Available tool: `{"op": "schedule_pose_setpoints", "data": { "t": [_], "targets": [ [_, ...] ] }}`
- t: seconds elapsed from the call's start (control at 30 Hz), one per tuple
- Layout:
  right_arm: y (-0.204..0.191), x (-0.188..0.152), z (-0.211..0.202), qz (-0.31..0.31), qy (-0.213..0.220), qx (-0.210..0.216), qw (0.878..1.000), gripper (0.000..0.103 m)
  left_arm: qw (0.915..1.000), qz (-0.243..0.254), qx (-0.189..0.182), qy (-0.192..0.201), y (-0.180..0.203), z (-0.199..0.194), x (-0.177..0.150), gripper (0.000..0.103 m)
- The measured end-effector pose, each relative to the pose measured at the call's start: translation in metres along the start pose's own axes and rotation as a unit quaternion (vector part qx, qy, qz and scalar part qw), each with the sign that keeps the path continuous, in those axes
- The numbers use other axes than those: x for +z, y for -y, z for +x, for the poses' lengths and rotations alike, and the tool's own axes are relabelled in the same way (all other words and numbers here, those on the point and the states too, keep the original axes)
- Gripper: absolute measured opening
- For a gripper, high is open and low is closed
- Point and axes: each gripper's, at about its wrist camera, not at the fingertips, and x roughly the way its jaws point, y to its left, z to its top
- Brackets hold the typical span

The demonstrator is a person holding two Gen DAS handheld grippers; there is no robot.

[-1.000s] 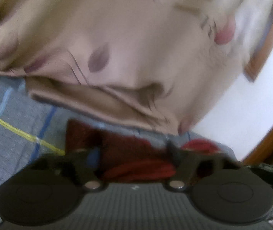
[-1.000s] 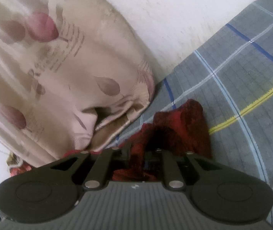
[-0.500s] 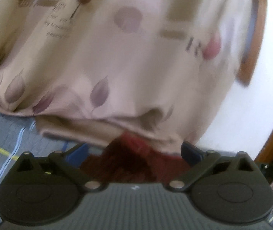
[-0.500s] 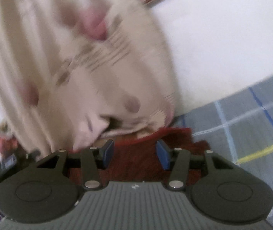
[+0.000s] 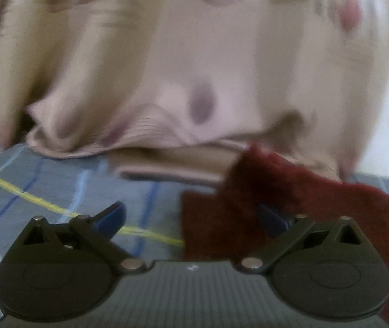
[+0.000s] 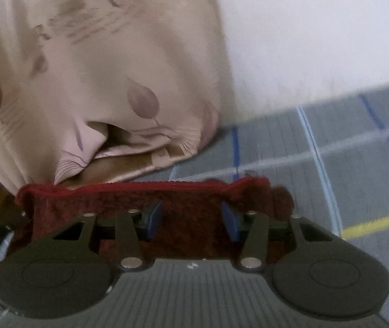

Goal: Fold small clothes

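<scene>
Garment, small, dark red knit (image 6: 194,218): lay on the grey checked bedsheet (image 6: 331,158), just in front of the beige leaf-print curtain (image 6: 112,68). A second earlier both claws were closed on it; by this moment both had opened. Right claw (image 6: 191,220): jaws apart, spread over the cloth, gripping nothing. Left claw (image 5: 191,218): jaws wide, right pad behind a raised red fold. Judgement: garment released, a fold likely just laid. Writing: none legible; curtain print blurred
</scene>
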Motion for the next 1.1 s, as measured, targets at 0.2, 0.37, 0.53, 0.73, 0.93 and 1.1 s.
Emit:
{"op": "schedule_pose_setpoints", "data": {
  "t": [0.2,0.37,0.53,0.73,0.93,1.1],
  "targets": [
    [-0.02,-0.004,-0.028,-0.023,0.044,0.032,0.998,0.052,0.9965,0.031,-0.061,0.048,0.019,-0.027,0.009,0.103],
    [-0.036,-0.005,-0.011,-0.065,0.015,0.005,0.998,0.055,0.9919,0.107,-0.062,0.029,0.051,-0.001,0.01,0.103],
    [-0.022,-0.012,-0.004,-0.033,0.003,0.003,0.999,0.056,0.9975,0.043,0.034,-0.045,0.02,0.049,0.013,0.103],
    [-0.017,-0.015,-0.001,-0.046,-0.006,0.005,0.999,0.057,0.9945,-0.043,0.077,-0.056,-0.042,0.061,0.016,0.103],
    [-0.023,-0.013,0.004,-0.057,-0.019,-0.001,0.998,0.065,0.9944,-0.079,0.016,-0.068,-0.051,0.034,0.013,0.103],
    [-0.034,-0.017,-0.045,-0.042,0.037,0.022,0.998,0.07,0.9964,-0.062,-0.014,-0.057,-0.048,0.0,0.011,0.103]
  ]
}}
